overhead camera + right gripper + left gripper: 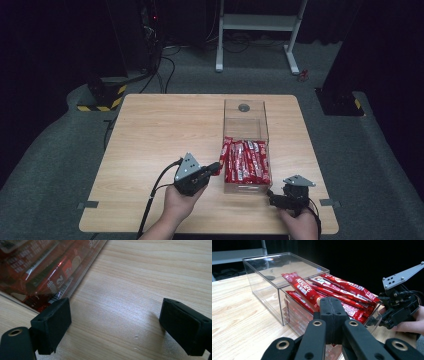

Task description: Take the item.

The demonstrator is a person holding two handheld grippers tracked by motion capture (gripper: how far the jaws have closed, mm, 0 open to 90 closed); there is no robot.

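A clear plastic box point(225, 120) point(262, 270) point(83, 270) stands on the right half of the wooden table point(155, 135). Its near end holds several red Nescafe sticks point(247, 162) point(347, 290) point(37, 267). My left gripper point(218, 166) point(332, 306) is at the box's left wall, shut on the near end of one red stick point(225, 152) point(303, 288) that slants up over the rim. My right gripper point(273, 197) point(374, 321) point(120, 325) rests by the box's near right corner, open, with bare wood between its fingers.
The box's far end has a grey round spot point(244, 107) on its floor. Bare wood point(234, 305) spreads left of the box. Off the table's far side, a white desk frame point(257, 22) and a yellow-black striped base point(102, 102) stand on the floor.
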